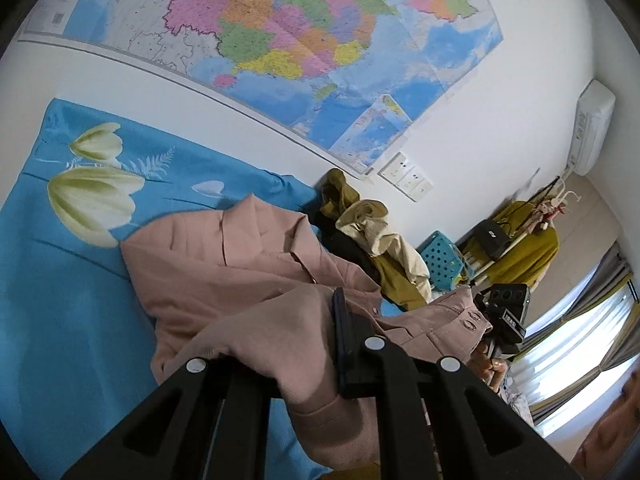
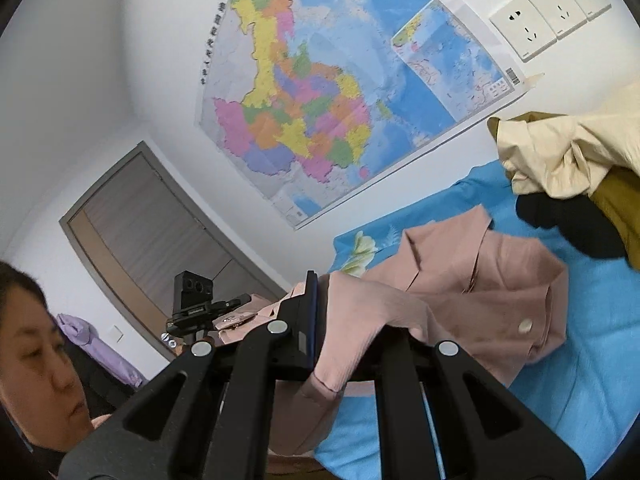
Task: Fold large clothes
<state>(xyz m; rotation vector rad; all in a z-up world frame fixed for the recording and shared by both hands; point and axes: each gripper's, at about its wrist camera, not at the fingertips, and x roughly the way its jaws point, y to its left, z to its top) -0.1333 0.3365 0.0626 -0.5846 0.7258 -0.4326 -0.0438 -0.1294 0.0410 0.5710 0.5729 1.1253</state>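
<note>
both claws clamped on pink shirt above bedsheet

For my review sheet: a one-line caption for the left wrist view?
Left gripper shut on a dusty-pink buttoned garment, lifting its edge above the blue floral bedsheet.

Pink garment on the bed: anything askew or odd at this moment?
Nothing damaged. The pink garment is bunched and only part-folded on the blue sheet, both claws, left and right, shut on its fabric. A loose heap of clothes lies beside it.
</note>
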